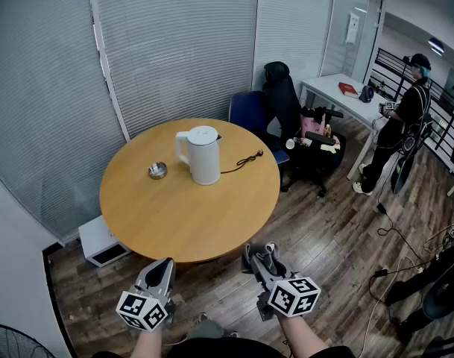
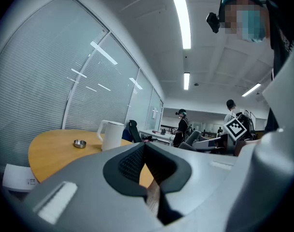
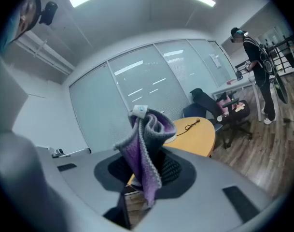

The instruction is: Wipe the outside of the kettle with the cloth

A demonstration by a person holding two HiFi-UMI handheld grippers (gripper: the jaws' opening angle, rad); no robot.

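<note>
A white kettle [image 1: 203, 154] stands upright on the far half of a round wooden table [image 1: 174, 215]; the left gripper view shows the kettle [image 2: 112, 135] too. Both grippers hover off the table's near edge, well short of the kettle. My left gripper [image 1: 161, 268] is shut with nothing in it, its jaws meeting [image 2: 144, 146]. My right gripper [image 1: 260, 256] is shut on a purple and grey cloth [image 3: 146, 144]. The cloth sticks up between the jaws and hides the kettle in the right gripper view.
A small metal ashtray [image 1: 157, 171] lies left of the kettle, and a black cable [image 1: 245, 160] lies to its right. Office chairs [image 1: 286, 110] and a white desk [image 1: 338, 92] stand behind the table, with a person [image 1: 402, 125] near the desk. A white box [image 1: 103, 245] sits on the floor.
</note>
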